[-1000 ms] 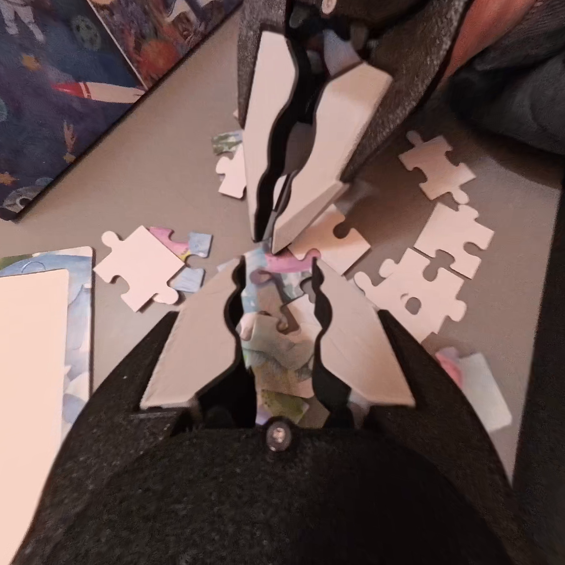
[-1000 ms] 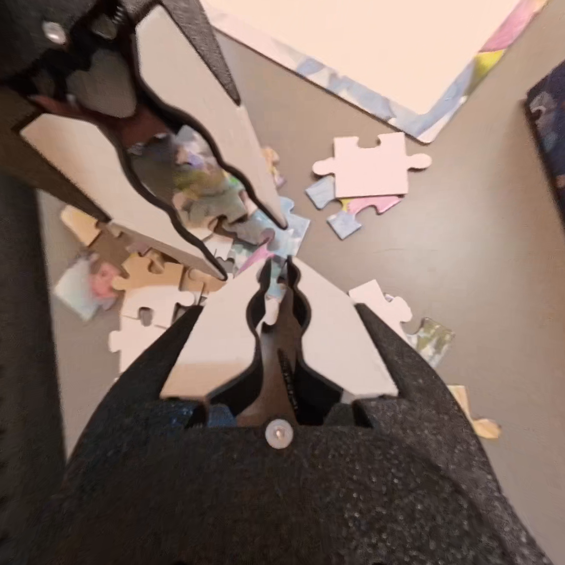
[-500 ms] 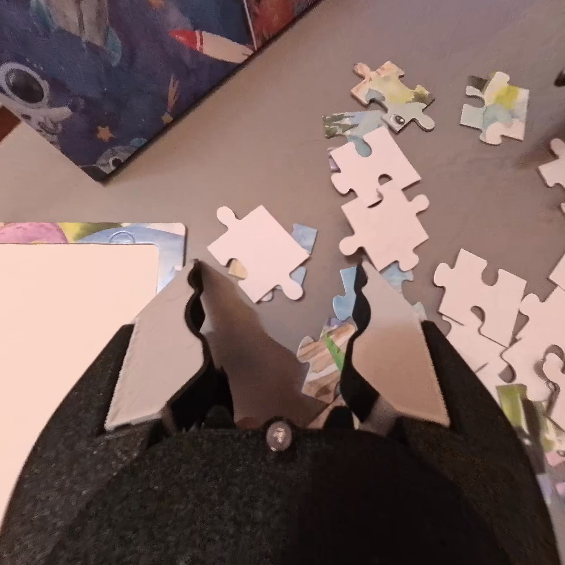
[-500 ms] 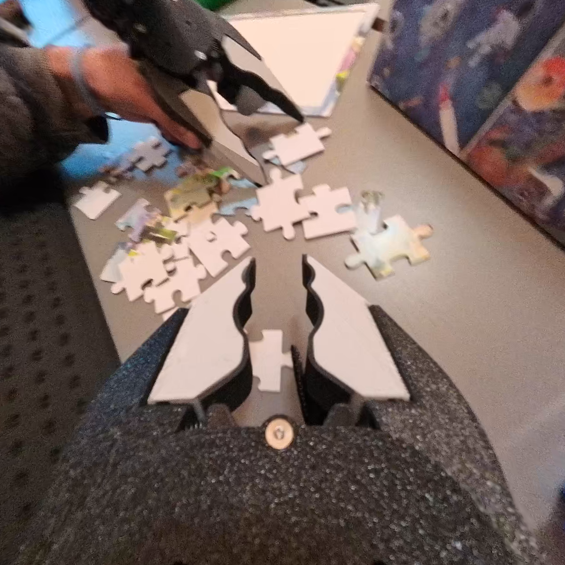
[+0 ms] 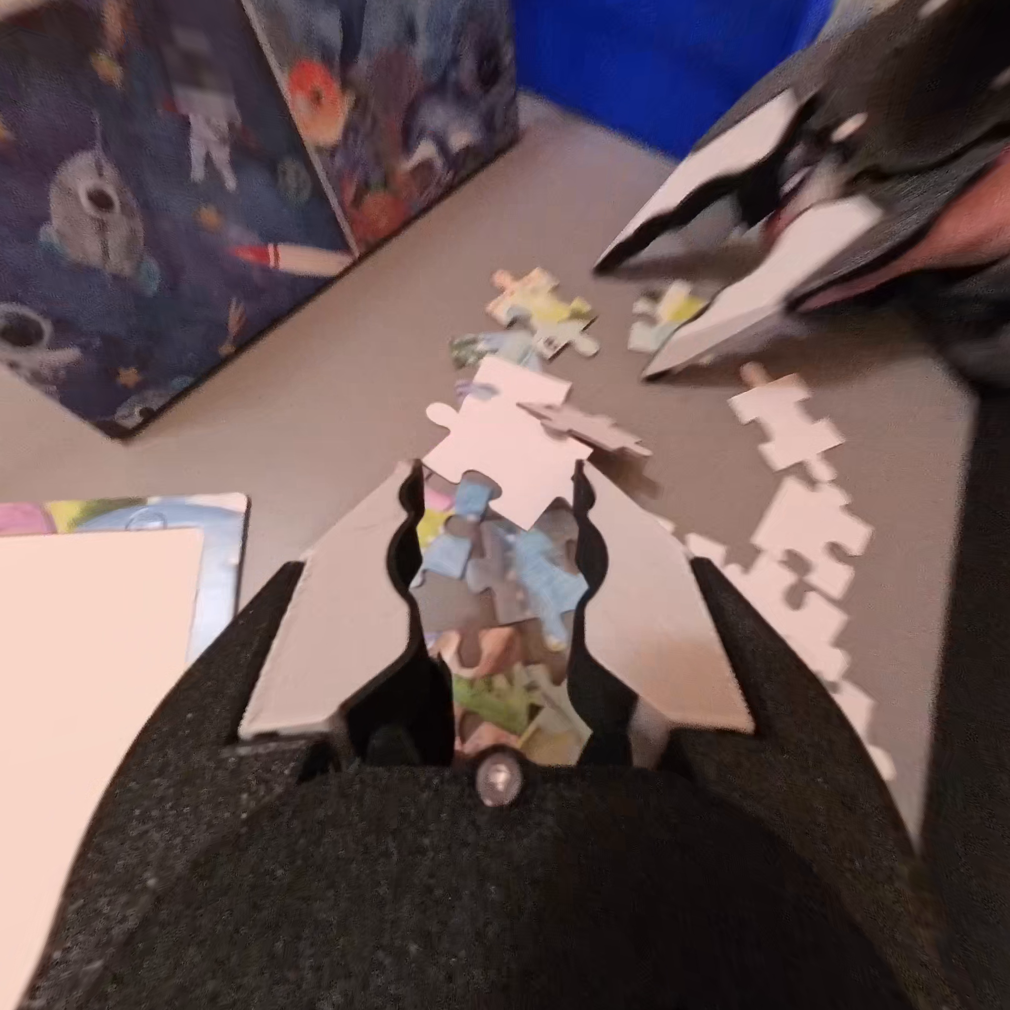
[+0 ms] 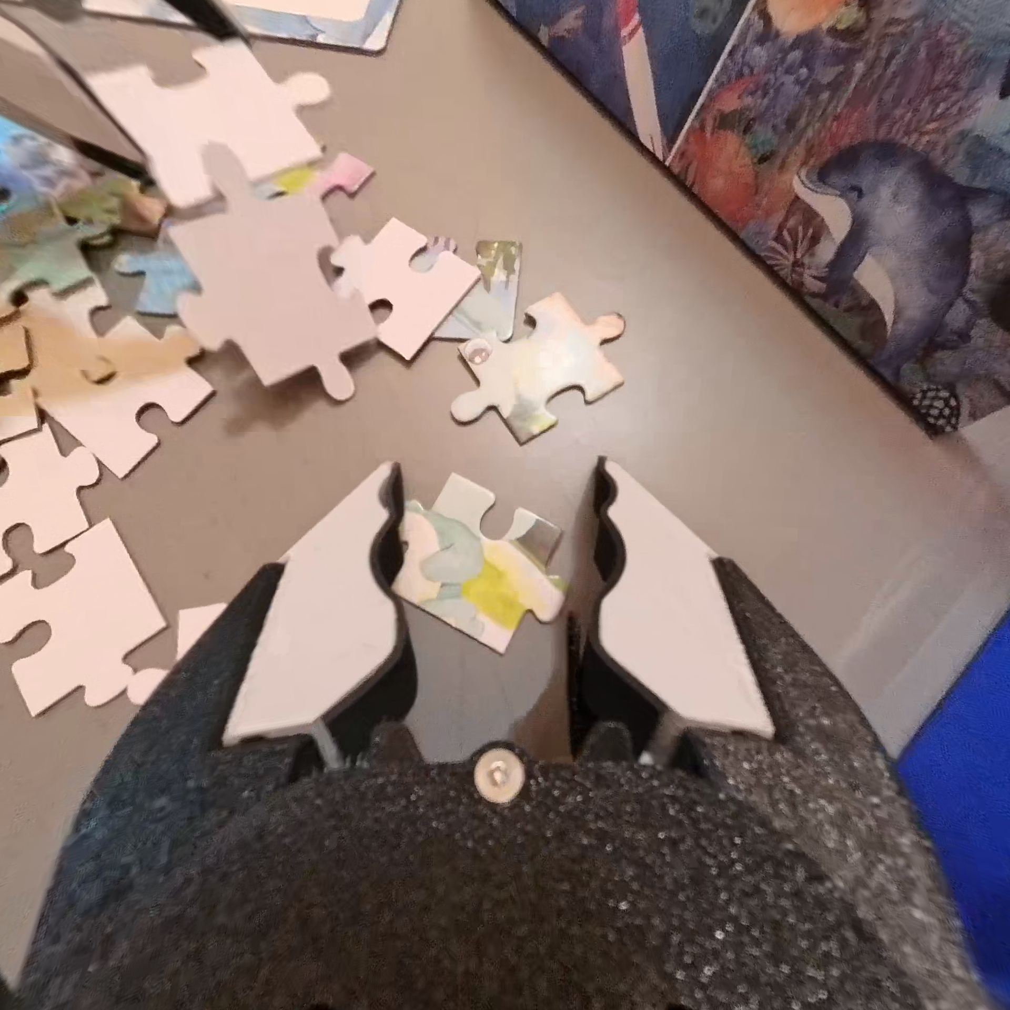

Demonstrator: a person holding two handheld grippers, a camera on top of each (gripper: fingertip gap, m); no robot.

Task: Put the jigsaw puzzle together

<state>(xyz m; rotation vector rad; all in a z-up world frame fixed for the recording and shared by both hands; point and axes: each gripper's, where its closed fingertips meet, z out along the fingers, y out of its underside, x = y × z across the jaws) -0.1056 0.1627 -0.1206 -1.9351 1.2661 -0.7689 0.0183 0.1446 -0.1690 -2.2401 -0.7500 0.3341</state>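
Loose puzzle pieces lie on the grey table, many face down and white. My left gripper (image 5: 497, 470) is shut on a white face-down piece (image 5: 503, 453) at its fingertips and holds it above a pile of coloured pieces (image 5: 524, 579). A greyish piece (image 5: 585, 432) tilts against its far edge. In the right wrist view, the held piece (image 6: 207, 115) shows beside one of the left gripper's fingers (image 6: 49, 104). My right gripper (image 6: 497, 464) is open, low over a yellow-and-teal piece (image 6: 481, 568) lying between its fingers. It also shows in the left wrist view (image 5: 628, 322).
The puzzle frame (image 5: 218, 519) with a white inside lies at the left; its corner shows in the right wrist view (image 6: 350, 27). A dark space-themed box (image 5: 136, 218) (image 6: 874, 164) stands along the far side. Another coloured piece (image 6: 541, 366) lies ahead of the right gripper. Something blue (image 6: 956, 765) lies at the right.
The grippers were tip to tip, then drew apart. My left gripper has narrowed from wide open onto the white piece. My right gripper has opened wider and moved over the yellow-and-teal piece.
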